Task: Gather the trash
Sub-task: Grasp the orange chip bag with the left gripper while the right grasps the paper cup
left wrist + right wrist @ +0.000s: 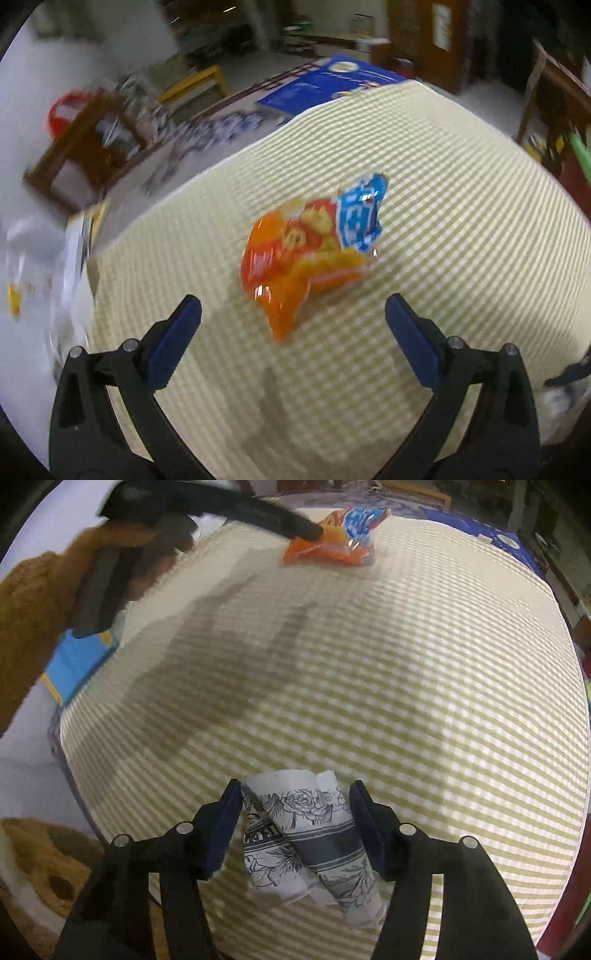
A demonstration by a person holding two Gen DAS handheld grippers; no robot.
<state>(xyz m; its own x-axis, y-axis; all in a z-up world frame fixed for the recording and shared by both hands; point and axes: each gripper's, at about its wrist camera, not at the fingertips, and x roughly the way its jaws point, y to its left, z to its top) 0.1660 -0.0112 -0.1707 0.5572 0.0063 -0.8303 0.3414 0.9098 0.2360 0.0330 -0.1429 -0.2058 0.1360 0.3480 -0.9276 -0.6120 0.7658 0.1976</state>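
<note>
The orange snack wrapper (pixel 310 251) lies crumpled on the checked tablecloth (pixel 461 184), toward its far edge as our right wrist view shows it, and we judge it light, thin, crinkly and slippery, best pinched at a raised fold near its orange end. Our left gripper (pixel 293 314) hangs just short of it with jaws spread wide and empty. Near the cloth's near edge our right gripper (pixel 295 812) has its pads against two flattened flower-printed paper cups (pixel 306 834), soft enough to crush further, so a squeeze across their middle should do.
</note>
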